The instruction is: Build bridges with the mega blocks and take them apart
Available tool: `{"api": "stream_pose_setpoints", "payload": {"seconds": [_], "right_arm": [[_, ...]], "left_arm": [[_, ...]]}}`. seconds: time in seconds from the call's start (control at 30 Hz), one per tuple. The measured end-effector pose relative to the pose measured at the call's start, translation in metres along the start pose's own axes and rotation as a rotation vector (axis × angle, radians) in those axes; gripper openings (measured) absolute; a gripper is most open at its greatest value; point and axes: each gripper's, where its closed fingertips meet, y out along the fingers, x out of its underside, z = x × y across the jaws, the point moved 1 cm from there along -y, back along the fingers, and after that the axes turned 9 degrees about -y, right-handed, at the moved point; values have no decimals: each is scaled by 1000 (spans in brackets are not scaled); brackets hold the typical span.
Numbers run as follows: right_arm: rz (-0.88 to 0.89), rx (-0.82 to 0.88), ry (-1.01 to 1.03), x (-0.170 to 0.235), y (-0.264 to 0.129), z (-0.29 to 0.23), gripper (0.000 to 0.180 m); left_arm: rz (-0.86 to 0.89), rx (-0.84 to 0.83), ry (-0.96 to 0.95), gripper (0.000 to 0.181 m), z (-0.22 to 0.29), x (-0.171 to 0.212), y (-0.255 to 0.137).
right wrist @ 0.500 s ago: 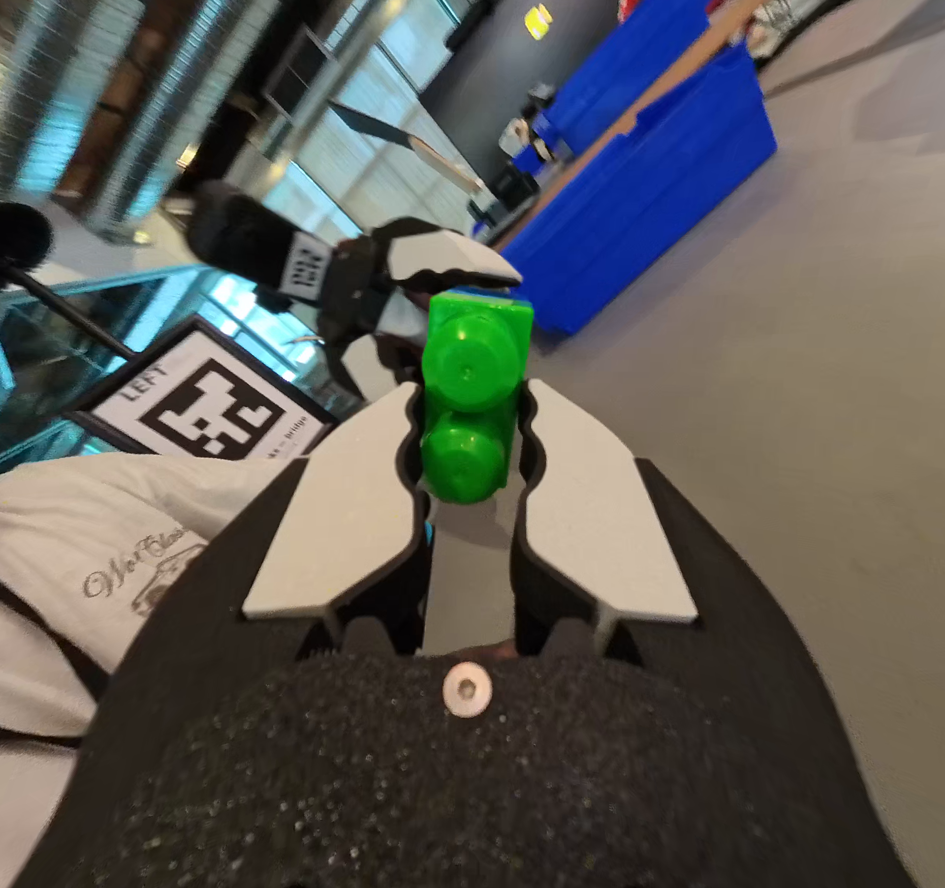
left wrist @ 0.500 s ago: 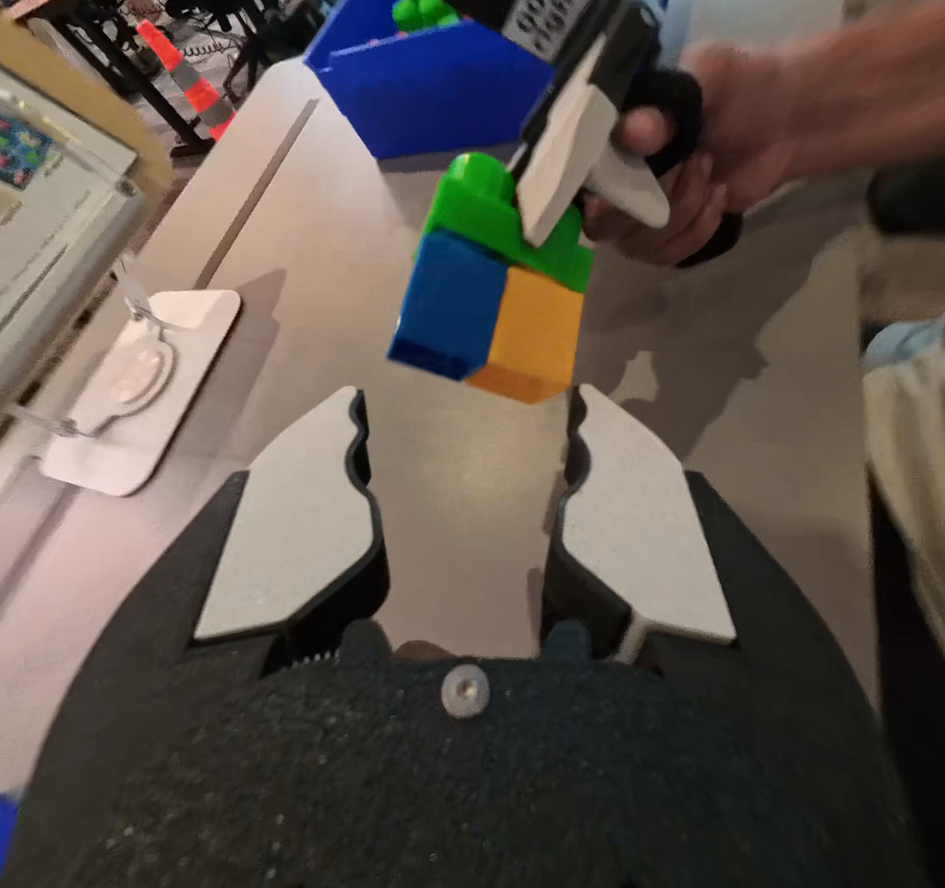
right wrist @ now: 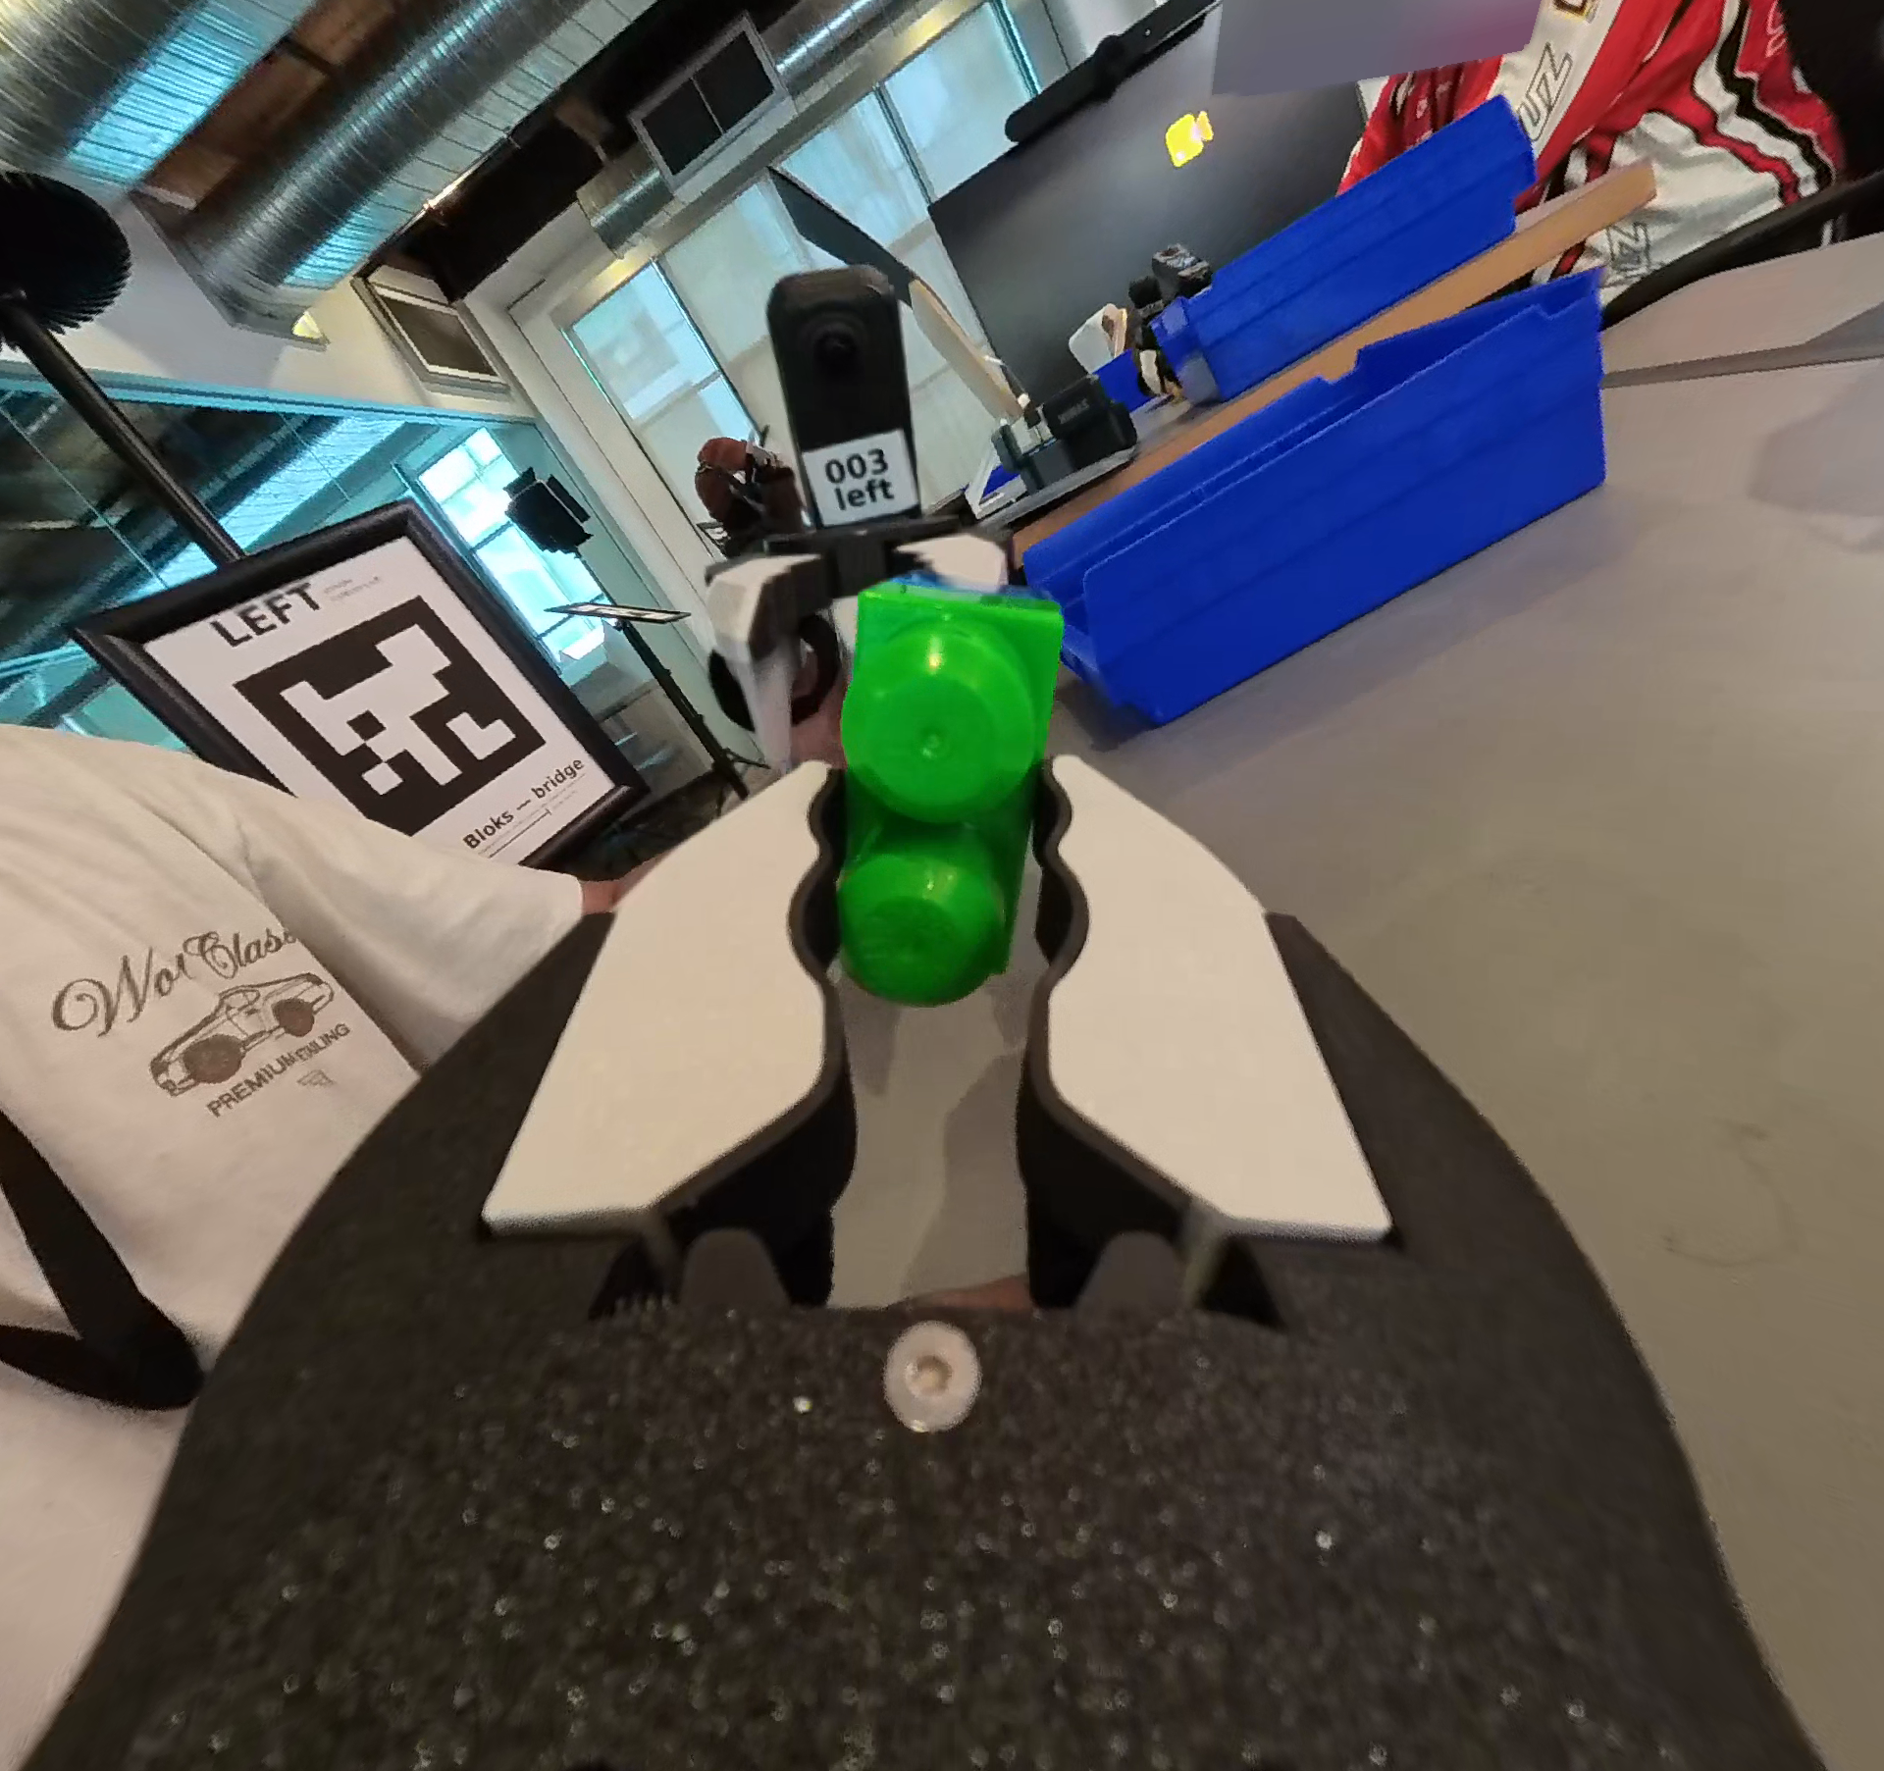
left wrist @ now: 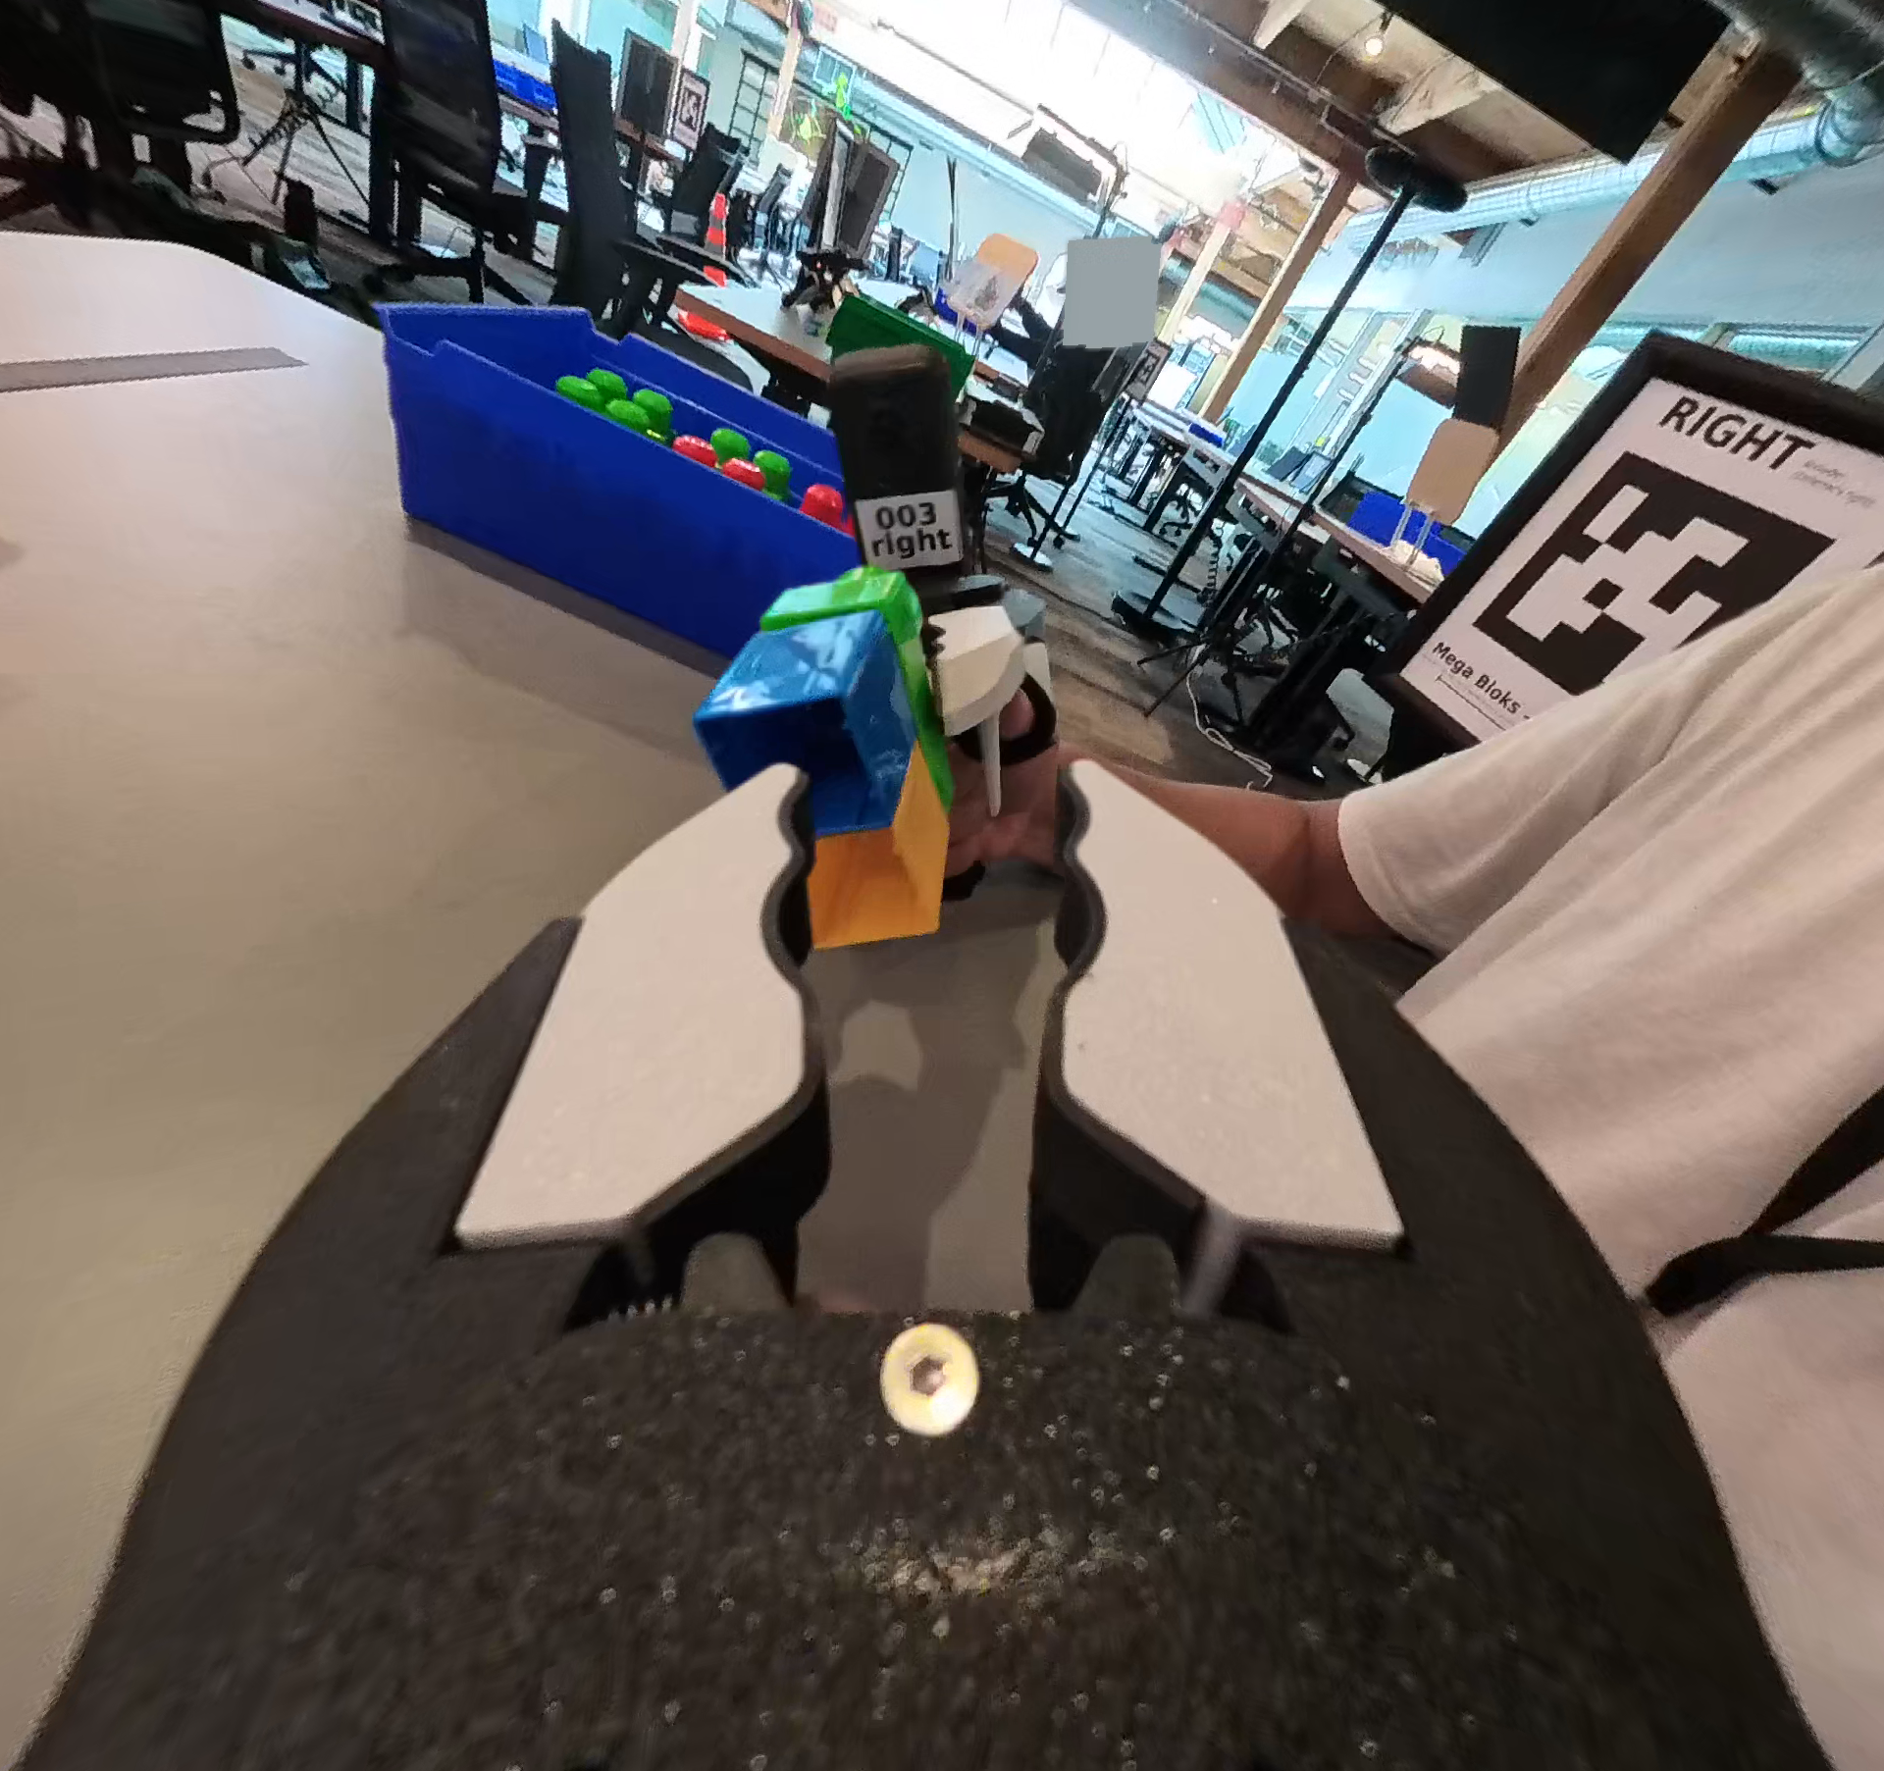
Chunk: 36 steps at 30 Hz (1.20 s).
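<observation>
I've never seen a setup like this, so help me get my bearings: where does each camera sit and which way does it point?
Left wrist view: on the left gripper, looking along its open fingers at the block bridge, right gripper and blue bin; forearm, white shirt show.
Right wrist view: on the right gripper, which clamps the green block; facing the left gripper; white shirt shows.
Shared: the bridge, bin; they face each other.

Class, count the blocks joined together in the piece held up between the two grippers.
3: a green block gripped by the right gripper, with a blue block and an orange block attached. Others may be hidden.
</observation>
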Motion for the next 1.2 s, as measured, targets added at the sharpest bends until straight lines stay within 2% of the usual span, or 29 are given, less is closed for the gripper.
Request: {"api": "stream_pose_setpoints", "payload": {"seconds": [0.17,0.23,0.3,0.57,0.8,0.87,1.2], "right_arm": [[-18,16,-51,2,3,-2,35],[-35,22,-70,5,5,-2,35],[-59,28,-95,8,7,-3,35],[-137,56,-128,15,7,0,35],[-59,28,-122,0,7,-10,39],[-49,1,-115,-3,5,-13,35],[-143,-12,-124,10,1,-12,35]], "left_arm": [[-1,-36,-29,29,-7,4,8],[10,-35,-31,12,-8,4,10],[19,-28,-42,4,-9,5,10],[6,10,-78,1,-10,8,10],[1,54,-11,0,4,11,14],[-2,68,-12,0,5,12,16],[-51,112,-53,0,2,24,18]]}}
